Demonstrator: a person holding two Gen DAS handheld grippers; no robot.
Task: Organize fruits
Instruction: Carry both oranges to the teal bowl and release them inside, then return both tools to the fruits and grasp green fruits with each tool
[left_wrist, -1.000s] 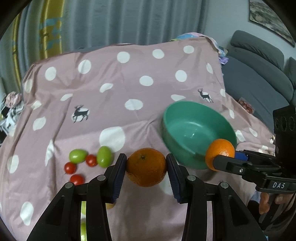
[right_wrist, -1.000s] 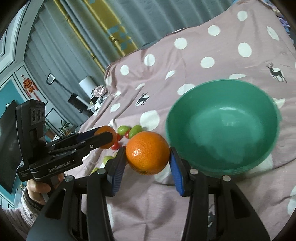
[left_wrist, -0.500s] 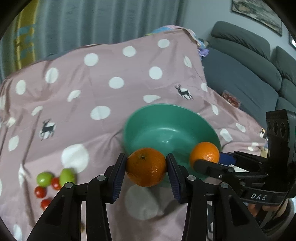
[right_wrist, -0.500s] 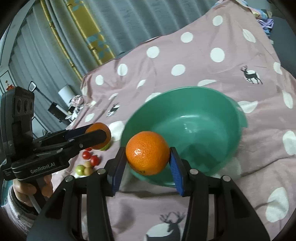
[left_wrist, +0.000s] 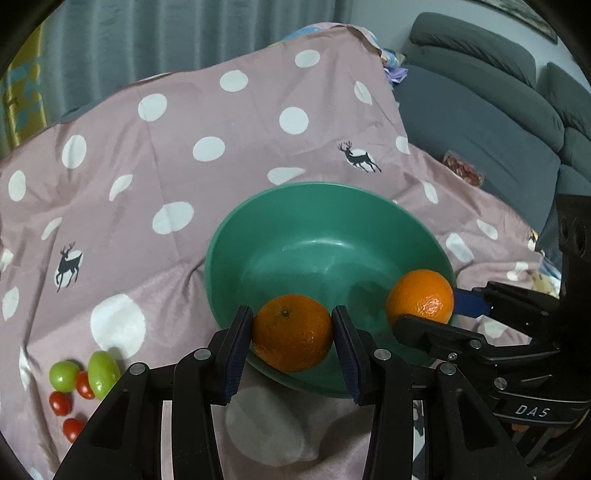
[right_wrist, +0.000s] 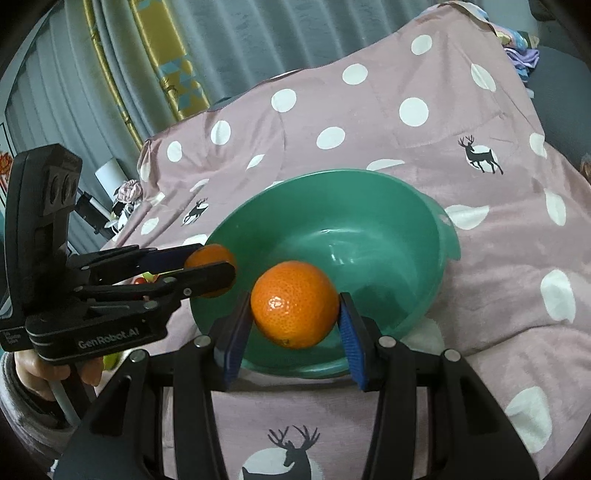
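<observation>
Each gripper is clenched on an orange: the left gripper (left_wrist: 291, 338) pinches the left orange (left_wrist: 292, 332) between its pads, the right gripper (right_wrist: 293, 319) the right orange (right_wrist: 294, 304). Just ahead of and below both sets of jaws lies the green bowl (left_wrist: 280, 236) — both fruits hang over its near rim, side by side, the right one looking further in — so the release is probably a short drop.

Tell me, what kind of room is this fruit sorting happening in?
Most likely a home living room. A grey sofa stands beside the work surface, long curtains hang behind it, and the surface is draped with a pink polka-dot cloth printed with deer.
</observation>
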